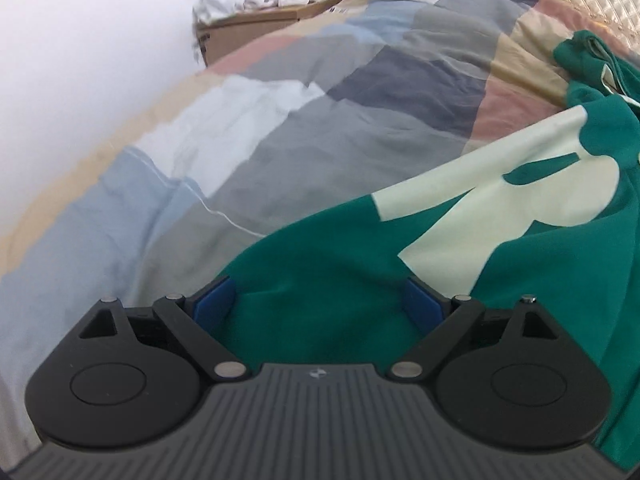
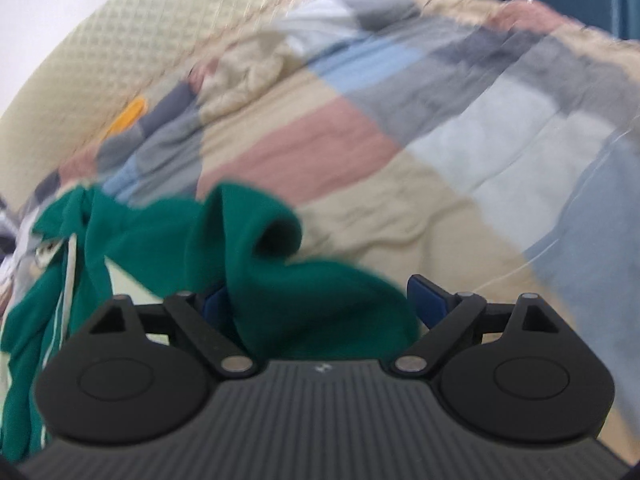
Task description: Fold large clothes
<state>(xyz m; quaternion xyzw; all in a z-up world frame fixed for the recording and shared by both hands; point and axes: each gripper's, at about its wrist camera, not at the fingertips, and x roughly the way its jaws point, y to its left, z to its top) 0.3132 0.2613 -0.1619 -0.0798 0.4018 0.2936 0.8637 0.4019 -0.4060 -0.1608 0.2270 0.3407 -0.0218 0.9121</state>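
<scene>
A large green garment with a cream print lies on a bed with a patchwork cover. My left gripper is open, its blue pads wide apart, with green cloth lying between them. In the right wrist view the same green garment is bunched into a raised fold. My right gripper is open too, with cloth heaped between its blue pads. Neither gripper pinches the cloth.
A cardboard box heaped with white and dark clothes stands past the bed's far end by the white wall. A quilted cream headboard or mat borders the bed. A small orange object lies on it.
</scene>
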